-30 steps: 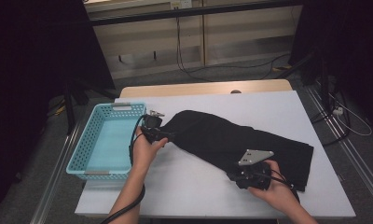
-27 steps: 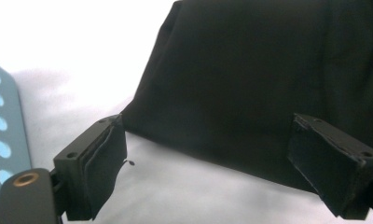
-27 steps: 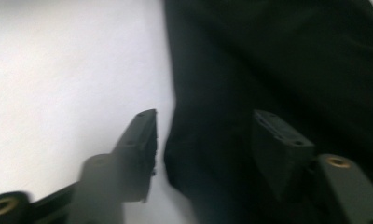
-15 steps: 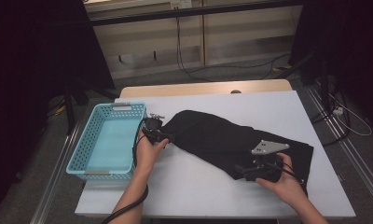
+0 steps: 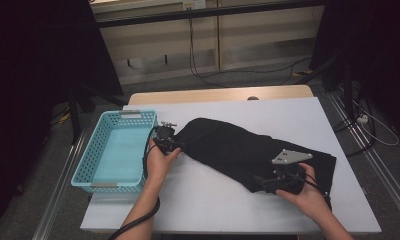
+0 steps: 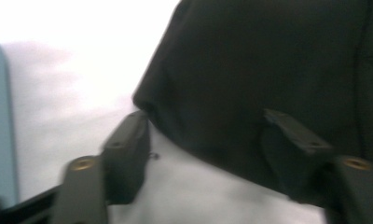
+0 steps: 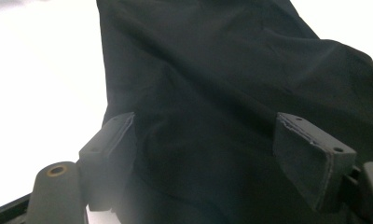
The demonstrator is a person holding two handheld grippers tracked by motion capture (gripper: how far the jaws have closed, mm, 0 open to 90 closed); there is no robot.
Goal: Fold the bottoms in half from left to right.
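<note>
Where the high view looks down on the white rectangular table [image 5: 198, 200], a long black cloth garment [image 5: 238, 147] lies slantwise across it, from beside the light-blue perforated plastic basket [image 5: 88, 165] toward the near right corner. The left gripper [image 5: 174, 145] sits at the garment's left end, just right of the basket. The right gripper [image 5: 262, 183], topped by its grey three-cornered plate, rests at the garment's near right edge.

In the left gripper view, the left gripper [image 6: 205, 135] has its jaws spread wide, straddling the garment's rounded end [image 6: 268, 70]; one jaw is over bare table, the other over cloth, nothing clamped.

In the right gripper view, the right gripper [image 7: 203, 140] likewise gapes wide above the garment [image 7: 231, 79], gripping nothing.
</note>
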